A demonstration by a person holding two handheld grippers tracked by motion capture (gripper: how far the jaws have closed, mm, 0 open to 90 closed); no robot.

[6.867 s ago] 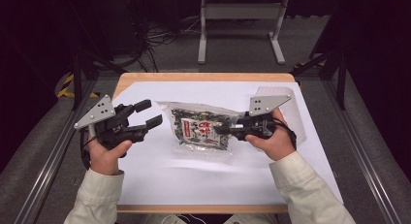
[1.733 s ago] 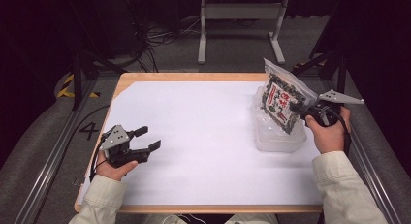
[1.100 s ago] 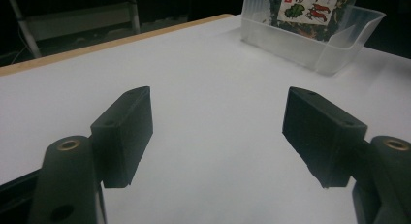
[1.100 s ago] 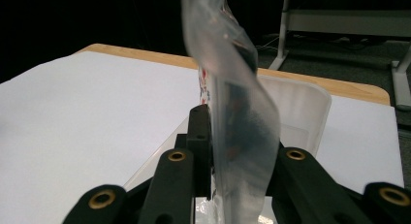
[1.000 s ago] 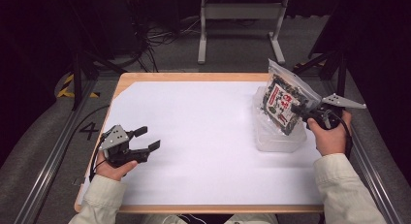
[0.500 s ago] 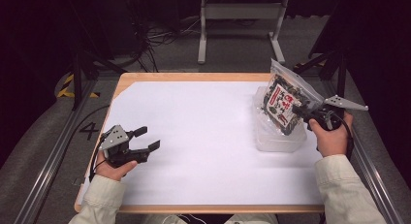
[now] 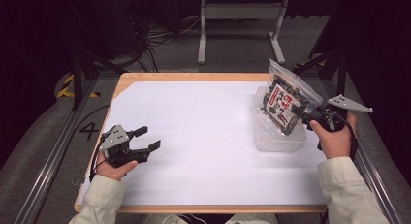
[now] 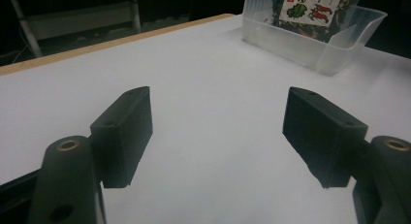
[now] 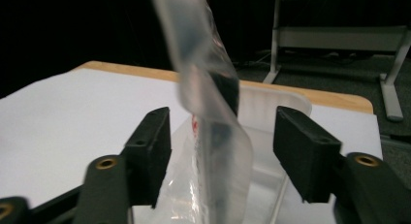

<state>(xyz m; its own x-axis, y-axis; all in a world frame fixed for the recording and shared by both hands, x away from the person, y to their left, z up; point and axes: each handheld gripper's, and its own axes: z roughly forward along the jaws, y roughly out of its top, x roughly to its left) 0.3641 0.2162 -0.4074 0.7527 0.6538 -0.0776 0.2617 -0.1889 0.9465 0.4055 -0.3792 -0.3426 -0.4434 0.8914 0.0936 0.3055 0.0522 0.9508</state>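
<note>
1. High view: a white sheet covers most of the wooden table. At the right side of the sheet stands a clear plastic bin. A see-through snack bag with dark contents and a red-and-white label stands tilted in the bin, its sealed top edge leaning toward the far left and rising well above the bin's rim. The right gripper sits at the bag's near right edge, held in the right hand just right of the bin. Its jaws have just been opening, with the bag between them. At the near left of the sheet the left hand holds the left gripper, which points right across the sheet with its jaws spread and nothing between them, well apart from the bin.

2. Left gripper view: the two black jaws stand wide apart over bare white sheet, with nothing in the gap. Far off at the upper right is the clear bin, with the lower part of the bag's printed label showing inside it above the rim.

3. Right gripper view: the jaws stand wide, one on each side of the bag's clear sealed edge, which rises upright between them. Neither pad presses on the plastic; there is a gap on both sides. Behind the bag lies the bin's rounded far wall, and beyond it the table's wooden far edge.
</note>
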